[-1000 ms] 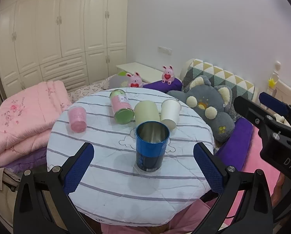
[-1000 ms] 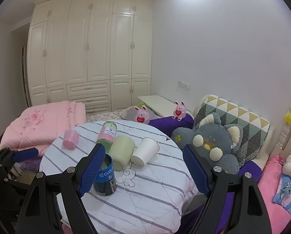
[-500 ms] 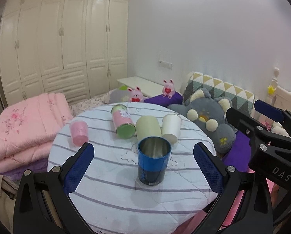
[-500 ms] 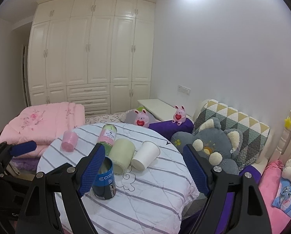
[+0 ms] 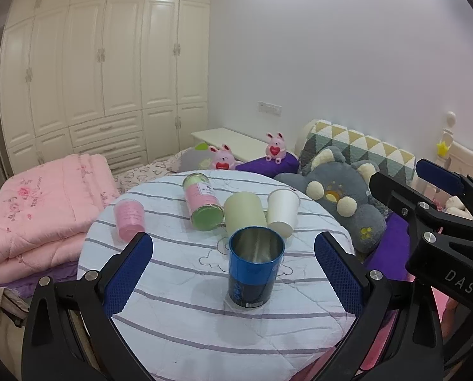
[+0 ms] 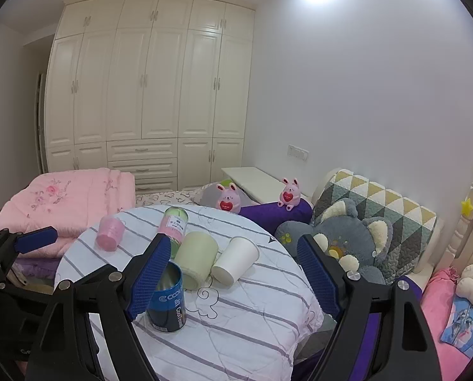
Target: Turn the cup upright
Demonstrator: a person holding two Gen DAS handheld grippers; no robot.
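A blue metal cup (image 5: 255,266) stands upright on the round striped table (image 5: 179,327), mouth up; it also shows in the right wrist view (image 6: 168,301). Behind it lie a pale green cup (image 5: 243,210), a white paper cup (image 5: 282,212), a pink-and-green tumbler (image 5: 203,200) and a small pink cup (image 5: 129,218), all on their sides. My left gripper (image 5: 233,273) is open and empty, its pads either side of the blue cup, set back from it. My right gripper (image 6: 236,276) is open and empty, above the table's right part.
A folded pink quilt (image 5: 36,203) lies left of the table. A grey plush toy (image 5: 341,197), purple cushions and two pink bunny toys (image 5: 276,147) sit behind and right. White wardrobes (image 5: 93,73) line the far wall. The right gripper's body (image 5: 433,222) shows at the right edge.
Both grippers have drawn back and risen a little, so the table and cups sit lower and smaller in view. The blue cup stays upright and untouched.
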